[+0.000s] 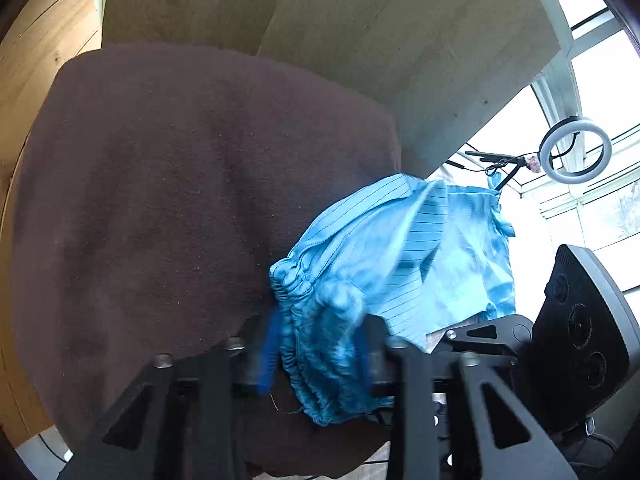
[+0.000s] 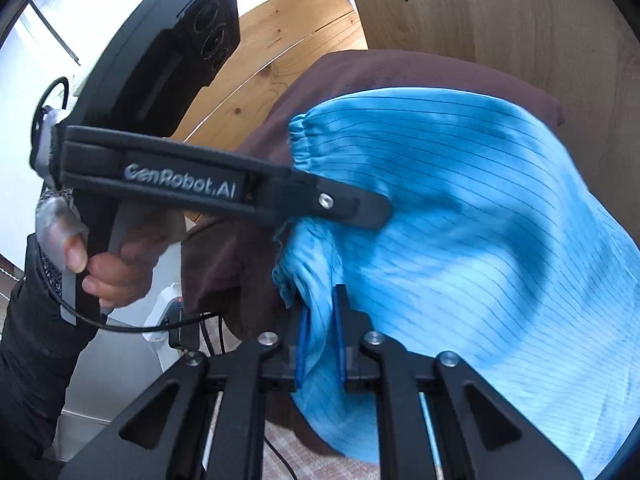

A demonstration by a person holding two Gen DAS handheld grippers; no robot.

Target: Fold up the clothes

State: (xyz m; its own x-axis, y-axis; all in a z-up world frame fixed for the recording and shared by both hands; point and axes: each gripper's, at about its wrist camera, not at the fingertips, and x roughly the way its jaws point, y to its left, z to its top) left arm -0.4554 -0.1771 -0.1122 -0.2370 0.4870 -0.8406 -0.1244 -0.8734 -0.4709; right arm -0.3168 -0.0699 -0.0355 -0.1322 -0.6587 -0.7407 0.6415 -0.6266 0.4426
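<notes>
Nearest the left wrist camera, the left gripper (image 1: 316,344) has its blue-padded fingers (image 1: 267,354) on either side of the gathered elastic band of a blue striped garment (image 1: 384,256); the cloth is bunched between them and looks pinched, though blur softens the edges. Just right of it stands the black body of the other hand-held unit (image 1: 580,332). Under and behind the garment spreads a dark brown cloth (image 1: 160,200) that covers the work surface; the garment lies at its right edge, part of it hanging off. Beyond rises a pale wooden panel (image 1: 400,40), and far right a ring light (image 1: 576,155) stands against bright windows.

Close to the right wrist camera, the right gripper (image 2: 322,336) has its jaws nearly together, clamping a fold of the same garment (image 2: 480,220) between its blue pads. The fabric billows up and right from that grip, over the brown cloth (image 2: 380,68). Left of it, a hand (image 2: 112,272) grasps the left unit's handle, whose strap (image 2: 180,184) reads GenRobot.AI and reaches across to the garment's elastic hem. Behind lies a wooden floor (image 2: 288,36).
</notes>
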